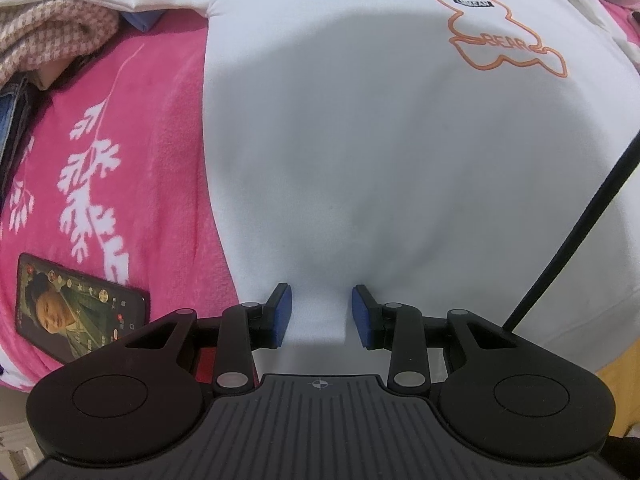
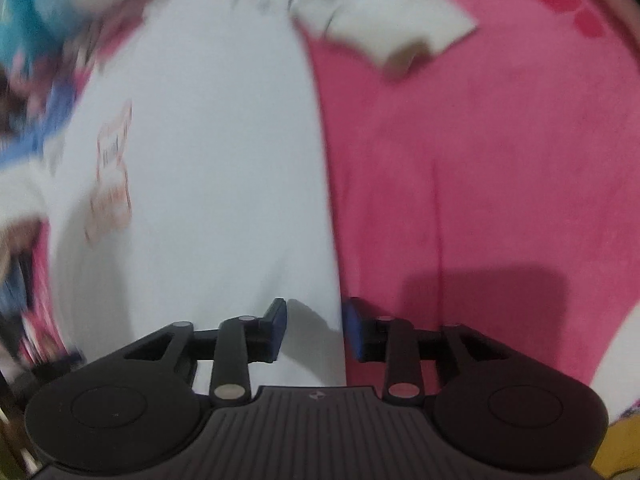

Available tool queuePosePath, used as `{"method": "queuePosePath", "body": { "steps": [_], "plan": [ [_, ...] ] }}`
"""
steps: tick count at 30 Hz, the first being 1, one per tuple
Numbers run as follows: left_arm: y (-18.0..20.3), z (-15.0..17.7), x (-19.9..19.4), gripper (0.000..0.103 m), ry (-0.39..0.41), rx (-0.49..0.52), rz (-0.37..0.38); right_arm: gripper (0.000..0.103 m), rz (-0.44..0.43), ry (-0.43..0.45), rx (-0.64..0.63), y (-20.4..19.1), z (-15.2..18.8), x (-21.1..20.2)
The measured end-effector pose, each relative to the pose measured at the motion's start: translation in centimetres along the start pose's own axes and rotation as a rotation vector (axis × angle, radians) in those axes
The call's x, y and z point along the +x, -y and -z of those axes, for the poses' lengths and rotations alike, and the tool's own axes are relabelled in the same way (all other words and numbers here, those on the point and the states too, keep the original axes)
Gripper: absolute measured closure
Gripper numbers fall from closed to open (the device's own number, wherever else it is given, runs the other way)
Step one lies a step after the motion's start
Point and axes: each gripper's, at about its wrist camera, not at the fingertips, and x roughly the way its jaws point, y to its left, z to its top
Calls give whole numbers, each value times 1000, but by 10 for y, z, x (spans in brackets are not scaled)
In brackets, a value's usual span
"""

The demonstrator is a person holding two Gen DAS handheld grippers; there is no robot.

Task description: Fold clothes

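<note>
While left claw (image 1: 320,312) clamps white shirt (image 1: 360,140), right claw (image 2: 314,328) parted over its edge, pink blanket (image 1: 168,120)

Right wrist view: upper left corner smeared by motion, blue and patterned cloth (image 2: 36,60) there not identifiable; orange print (image 2: 110,176) on the white T-shirt (image 2: 208,152) blurred, lettering unreadable. Left wrist view: small black label (image 1: 473,2) inside the bear outline (image 1: 492,28) too small to read; checked fabric (image 1: 48,36) and dark denim item (image 1: 12,120) cut off by the left edge; phone (image 1: 76,308) corner hidden behind the left gripper (image 1: 320,314) body; black cable (image 1: 576,236) runs out of frame at right.
</note>
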Motion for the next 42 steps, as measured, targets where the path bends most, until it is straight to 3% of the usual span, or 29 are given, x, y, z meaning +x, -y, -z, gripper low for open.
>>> {"method": "queuePosePath", "body": {
  "steps": [2, 7, 10, 12, 16, 19, 24, 30, 36, 42],
  "plan": [
    [1, -1, 1, 69, 1, 4, -3, 101, 20, 2, -71, -6, 8, 1],
    [2, -1, 1, 69, 4, 19, -3, 103, 16, 31, -20, 9, 16, -3],
    [3, 0, 1, 69, 7, 27, -2, 91, 57, 3, -62, 4, 19, -6],
    [3, 0, 1, 69, 9, 30, -3, 74, 110, -17, -77, 2, 22, -10],
    [3, -2, 0, 68, 17, 38, -1, 73, 289, -59, -103, -8, 24, -16],
    [2, -2, -5, 69, 19, 43, 4, 73, 285, 7, -99, -30, 13, -33],
    [-7, -9, -20, 69, 50, 29, 24, 73, 234, 98, -191, -92, -19, -34],
    [-31, -45, -22, 69, 125, 6, 44, 74, 196, 166, -269, -147, -59, -24],
    [-50, -103, 6, 70, 197, 9, 65, 74, 151, 244, -313, -201, -133, 5],
    [-55, -147, 31, 70, 255, 15, 88, 78, 51, 333, -335, -264, -223, 71]
  ]
}}
